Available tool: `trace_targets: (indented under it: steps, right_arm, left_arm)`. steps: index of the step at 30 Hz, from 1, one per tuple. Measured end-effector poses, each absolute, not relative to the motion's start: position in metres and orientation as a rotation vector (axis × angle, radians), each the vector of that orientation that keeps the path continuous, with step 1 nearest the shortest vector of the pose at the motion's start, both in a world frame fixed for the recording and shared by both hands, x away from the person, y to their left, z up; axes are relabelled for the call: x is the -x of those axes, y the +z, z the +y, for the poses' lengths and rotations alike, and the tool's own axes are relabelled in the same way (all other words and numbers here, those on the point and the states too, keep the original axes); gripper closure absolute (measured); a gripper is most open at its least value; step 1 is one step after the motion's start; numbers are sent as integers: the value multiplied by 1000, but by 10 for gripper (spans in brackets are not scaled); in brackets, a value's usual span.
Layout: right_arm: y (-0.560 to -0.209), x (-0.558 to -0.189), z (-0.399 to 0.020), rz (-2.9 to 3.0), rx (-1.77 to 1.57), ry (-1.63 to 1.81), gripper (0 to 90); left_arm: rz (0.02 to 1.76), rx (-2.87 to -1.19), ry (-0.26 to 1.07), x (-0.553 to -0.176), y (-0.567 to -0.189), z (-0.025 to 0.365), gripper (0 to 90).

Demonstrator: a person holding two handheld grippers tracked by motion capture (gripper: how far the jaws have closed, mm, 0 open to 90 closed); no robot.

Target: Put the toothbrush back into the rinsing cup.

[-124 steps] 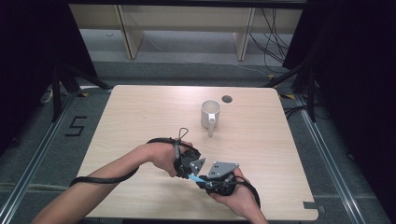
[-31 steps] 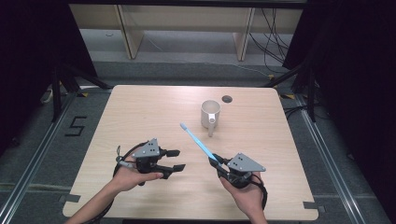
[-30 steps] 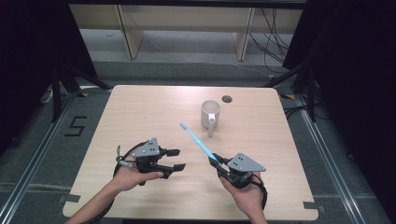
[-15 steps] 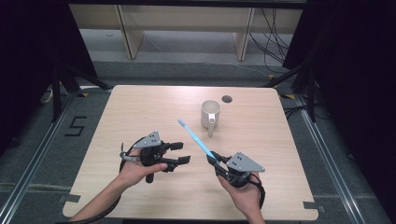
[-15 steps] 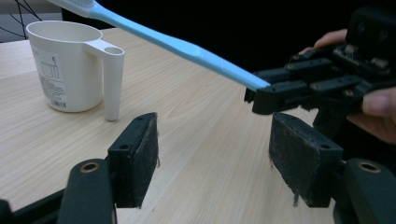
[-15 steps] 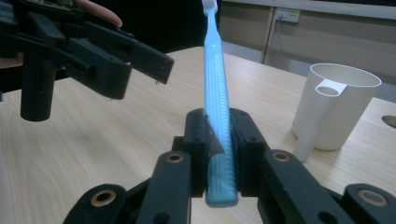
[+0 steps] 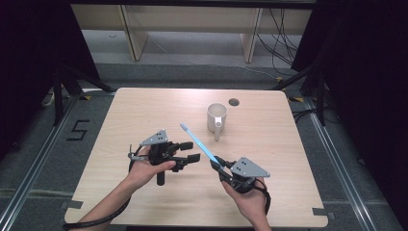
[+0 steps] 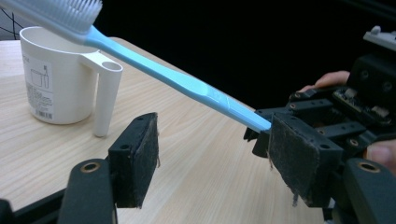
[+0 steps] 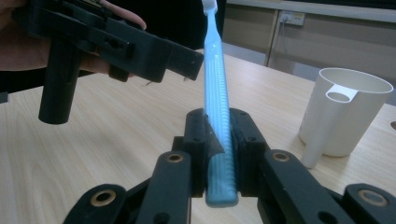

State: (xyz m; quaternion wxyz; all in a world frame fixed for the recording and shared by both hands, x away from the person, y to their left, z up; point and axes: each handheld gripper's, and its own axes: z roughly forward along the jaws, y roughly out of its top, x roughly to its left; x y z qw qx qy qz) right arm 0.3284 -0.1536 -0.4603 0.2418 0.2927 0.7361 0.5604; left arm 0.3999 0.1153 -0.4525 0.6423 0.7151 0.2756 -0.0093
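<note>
Now, nearest to us, our right hand-held gripper (image 7: 217,165) sits at the near right of the surface (image 7: 144,110), its jaws pressed together on the butt end of the blue toothbrush (image 7: 197,142). In the right gripper view the ribbed handle (image 9: 217,130) stands clamped between the two pads, and the brush slants up and away toward the far left, bristle head in the air.

What has changed is on the left. A few seconds ago both hand-held grippers met over the brush at the near middle; one second ago our left one had drawn back to the near left, and since then it has come a little toward the middle. Our left hand-held gripper (image 7: 189,151) has just been opening its jaws, and they now stand spread wide with nothing between them. In the left gripper view the pads (image 8: 142,154) frame bare wood, while the brush passes above and beyond them, touching neither.

So we judge that the handover is done: the brush rests with the right side alone, and the left is free.

Farther off, the white mug (image 7: 216,118) stands upright beyond the brush head, handle turned toward us. It looks the likely place for the brush, and the head is not yet over its rim.
</note>
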Motion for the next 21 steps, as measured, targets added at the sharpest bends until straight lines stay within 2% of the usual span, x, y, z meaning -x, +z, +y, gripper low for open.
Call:
trace_targets:
  steps: [21]
  right_arm:
    - [-456,-328,-146,2006,-792,1551,789]
  left_arm:
    - [704,-1530,-109,-407,-450,106,417]
